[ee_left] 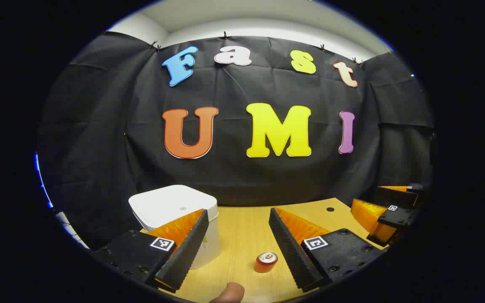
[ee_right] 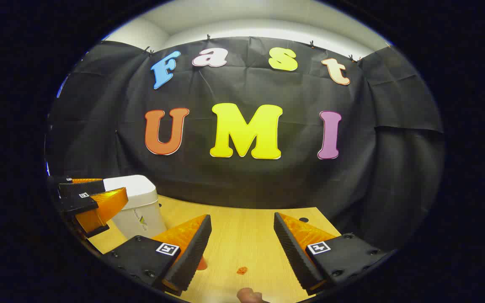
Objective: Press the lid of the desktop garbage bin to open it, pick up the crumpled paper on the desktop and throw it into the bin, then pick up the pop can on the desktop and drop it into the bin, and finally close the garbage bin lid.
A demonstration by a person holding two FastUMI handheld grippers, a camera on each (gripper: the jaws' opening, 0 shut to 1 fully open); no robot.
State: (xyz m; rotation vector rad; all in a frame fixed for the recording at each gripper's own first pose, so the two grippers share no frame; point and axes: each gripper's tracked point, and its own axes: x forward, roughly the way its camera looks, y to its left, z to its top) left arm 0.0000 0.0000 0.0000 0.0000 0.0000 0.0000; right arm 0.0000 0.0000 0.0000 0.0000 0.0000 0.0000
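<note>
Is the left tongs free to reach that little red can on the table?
Probably yes. The left tongs stand open above the wooden table, and the pop can stands upright just ahead between the fingers, with nothing in between. The white bin sits off to the side.

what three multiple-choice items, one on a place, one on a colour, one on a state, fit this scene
1. Where does the pop can stand in the left gripper view?
A. on the bin lid
B. on the desktop, between the left hand-held gripper fingers
C. inside the bin

2. What colour is the garbage bin?
A. white
B. green
C. blue

3. What state is the bin lid in?
A. open
B. removed
C. closed

Answers: B, the can stands upright on the wood between the fingers; A, body and lid are white; C, the lid lies flat on the bin.
</note>
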